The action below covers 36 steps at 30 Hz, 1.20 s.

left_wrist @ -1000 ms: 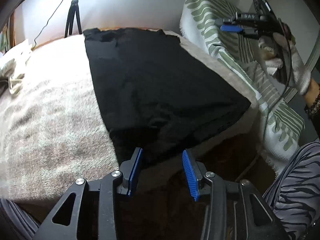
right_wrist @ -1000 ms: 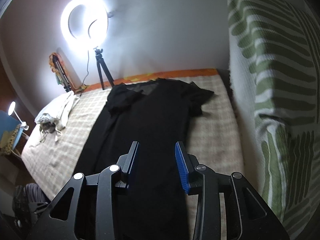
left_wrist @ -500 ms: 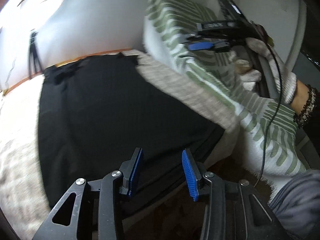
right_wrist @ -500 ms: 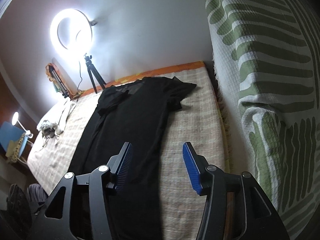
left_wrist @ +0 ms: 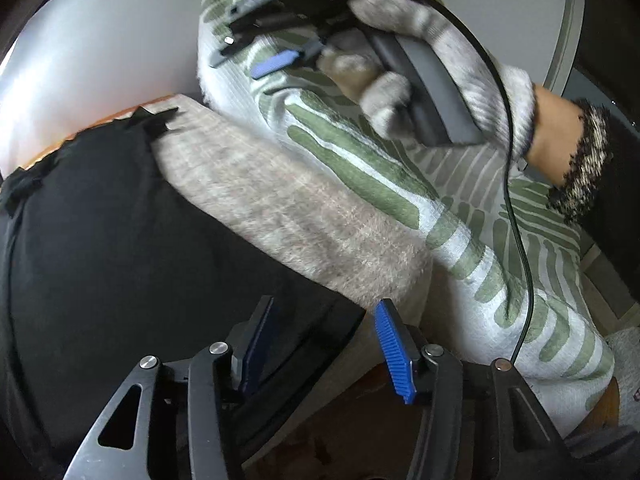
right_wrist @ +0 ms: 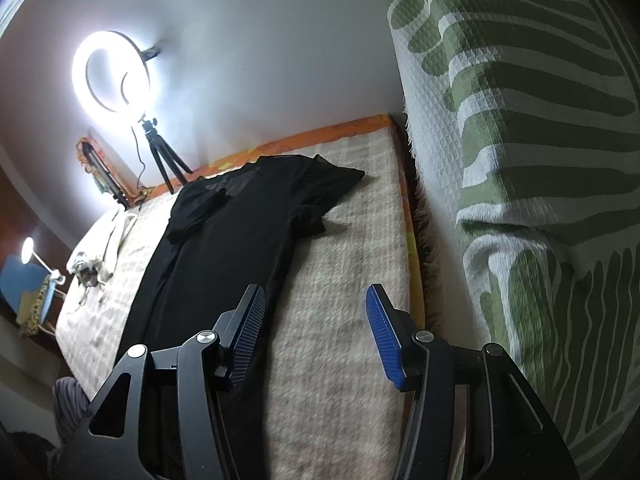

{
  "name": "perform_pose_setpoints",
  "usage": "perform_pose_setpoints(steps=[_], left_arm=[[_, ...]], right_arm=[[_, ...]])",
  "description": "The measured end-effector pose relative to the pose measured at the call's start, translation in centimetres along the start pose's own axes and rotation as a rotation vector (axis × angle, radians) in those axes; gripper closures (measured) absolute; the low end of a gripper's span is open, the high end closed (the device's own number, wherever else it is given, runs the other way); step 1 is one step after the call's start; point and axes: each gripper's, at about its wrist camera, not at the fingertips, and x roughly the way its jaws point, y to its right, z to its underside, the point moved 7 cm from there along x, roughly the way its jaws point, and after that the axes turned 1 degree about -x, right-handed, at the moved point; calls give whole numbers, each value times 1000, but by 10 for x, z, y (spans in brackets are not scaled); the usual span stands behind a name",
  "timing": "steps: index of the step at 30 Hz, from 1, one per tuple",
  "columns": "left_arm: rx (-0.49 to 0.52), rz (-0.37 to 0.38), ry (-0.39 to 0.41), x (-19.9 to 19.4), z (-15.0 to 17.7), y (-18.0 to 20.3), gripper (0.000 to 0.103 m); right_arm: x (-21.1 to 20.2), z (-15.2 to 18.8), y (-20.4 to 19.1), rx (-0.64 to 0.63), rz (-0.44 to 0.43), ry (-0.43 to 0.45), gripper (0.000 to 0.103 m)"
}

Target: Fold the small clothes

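Observation:
A black short-sleeved garment lies flat on the beige blanket of a bed, neck towards the far wall. My left gripper hovers at the garment's near right hem corner. Its jaws are opening; the hem edge lies below and between the fingers, and the pads do not press on it. My right gripper stands open over bare blanket just right of the garment's side edge, with nothing between its fingers. In the left wrist view the right gripper appears at the top, held by a gloved hand.
A white cover with green stripes rises like a wall along the bed's right side. A ring light on a tripod stands at the far wall. A heap of pale cloth lies at the far left. A black cable hangs from the right gripper.
The left gripper swept right along the garment's near hem to its right corner and its jaws widened. The right gripper moved right, off the garment onto bare blanket, and opened wider.

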Motion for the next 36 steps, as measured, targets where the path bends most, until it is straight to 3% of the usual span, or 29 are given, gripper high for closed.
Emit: perform_pose_setpoints(steps=[4,7,8,9,11,16,24,26,27,28,36], left_arm=[[-5,-19,-26,15,2,1,46],[-4,-56,-20,23,2,-2,63],[-7,-64,-16,24,1,-5,80],[-21,-61,-14,26,-1,-9,89],[-81,-29,-5,26,-4,-20,97],[-204,35,35,10,-5,-37,99],[-250,52,82,-11,-3,-43,99],[-273,55,89,-14,-1,-48,99],[-289,61,89,-16,-1,-50,99],[-299,64,91,-19,2,-50,99],[-343,67,133,-38,5,-66,99]], right_arm=[[15,-7,4,15,-25,-3,51],[28,-14,6,28,-50,-7,51],[34,-16,6,37,-63,-9,51],[40,-18,6,45,-75,-13,51],[52,-23,7,57,-89,-19,51],[89,-30,9,113,-121,-49,51],[145,-41,10,218,-139,-91,51],[156,-43,10,220,-119,-107,66],[162,-45,7,214,-120,-119,86],[165,-46,5,206,-119,-126,95],[153,-71,-22,108,-57,-53,101]])
